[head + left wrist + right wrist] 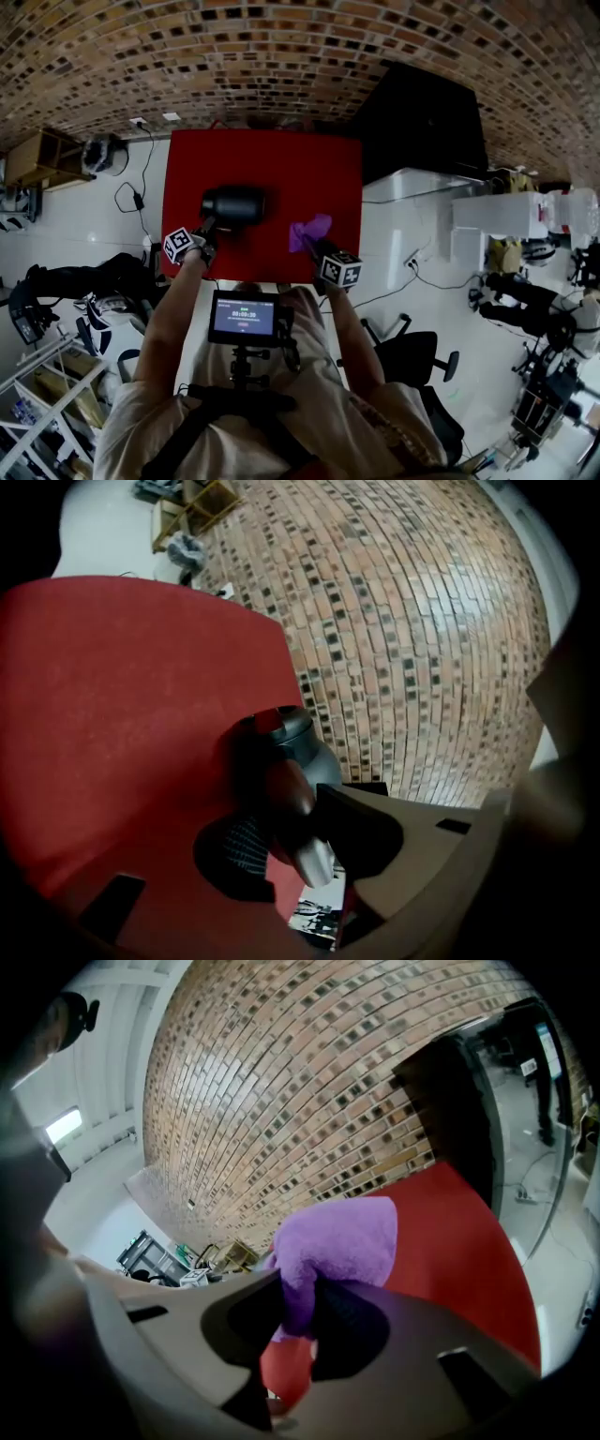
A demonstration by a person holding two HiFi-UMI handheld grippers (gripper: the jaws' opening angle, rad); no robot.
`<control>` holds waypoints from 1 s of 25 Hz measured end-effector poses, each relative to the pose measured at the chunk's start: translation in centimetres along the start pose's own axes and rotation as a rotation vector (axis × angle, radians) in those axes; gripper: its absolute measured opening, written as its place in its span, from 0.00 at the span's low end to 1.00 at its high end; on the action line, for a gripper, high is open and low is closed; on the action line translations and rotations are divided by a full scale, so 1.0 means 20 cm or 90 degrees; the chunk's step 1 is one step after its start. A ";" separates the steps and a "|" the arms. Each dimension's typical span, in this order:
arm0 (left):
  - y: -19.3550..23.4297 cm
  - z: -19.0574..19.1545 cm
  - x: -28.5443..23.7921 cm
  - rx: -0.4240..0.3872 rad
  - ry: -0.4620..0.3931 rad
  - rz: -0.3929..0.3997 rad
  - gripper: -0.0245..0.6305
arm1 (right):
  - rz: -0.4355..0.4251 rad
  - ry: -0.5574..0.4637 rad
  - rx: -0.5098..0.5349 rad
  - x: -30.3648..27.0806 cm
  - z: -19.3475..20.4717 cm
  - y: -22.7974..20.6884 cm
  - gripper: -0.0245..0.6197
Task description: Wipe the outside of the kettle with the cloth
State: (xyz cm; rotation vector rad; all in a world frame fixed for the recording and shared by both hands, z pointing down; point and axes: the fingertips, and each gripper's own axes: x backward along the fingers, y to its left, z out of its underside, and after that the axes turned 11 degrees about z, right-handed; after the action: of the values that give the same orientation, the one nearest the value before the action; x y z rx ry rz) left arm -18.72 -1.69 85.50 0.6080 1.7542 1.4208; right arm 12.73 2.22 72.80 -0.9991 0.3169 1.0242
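Note:
A dark grey kettle (pixel 236 205) lies on its side on the red table (pixel 272 159), left of centre. My left gripper (pixel 204 239) reaches it from the near side. In the left gripper view the kettle (pixel 305 747) fills the middle, and its handle (pixel 292 808) runs between the jaws of the left gripper (pixel 295 841), whose pads close on it. A purple cloth (pixel 309 230) sits right of the kettle, bunched up in my right gripper (pixel 317 246). The right gripper view shows the cloth (pixel 342 1241) pinched in the right gripper (pixel 300 1321) above the table (pixel 459 1232), apart from the kettle.
A brick wall (pixel 281 56) rises behind the table. A black cabinet (pixel 427 122) stands at the table's far right corner. An office chair (pixel 422 361) is on the floor to my right, a wooden shelf (pixel 42 155) and cables to the left. A monitor (pixel 246 319) hangs at my chest.

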 end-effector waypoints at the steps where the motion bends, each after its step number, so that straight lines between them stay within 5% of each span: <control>1: 0.03 0.01 0.02 0.010 0.005 -0.009 0.24 | 0.000 0.002 0.002 -0.01 0.00 0.01 0.16; 13: 0.30 0.20 0.13 -0.106 0.207 -0.181 0.36 | 0.016 0.055 0.047 -0.07 0.10 0.08 0.17; 20: 0.27 0.23 0.19 -0.128 0.228 -0.188 0.36 | 0.029 0.127 0.137 -0.24 0.21 0.22 0.17; 25: 0.27 0.18 0.30 -0.224 0.267 -0.230 0.36 | 0.036 0.171 0.233 -0.38 0.20 0.40 0.17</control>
State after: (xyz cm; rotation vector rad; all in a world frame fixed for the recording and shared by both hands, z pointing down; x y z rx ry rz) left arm -19.90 6.34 88.84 -0.2024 1.7461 1.6140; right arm 1.41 2.35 75.47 -0.7964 0.7307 0.8428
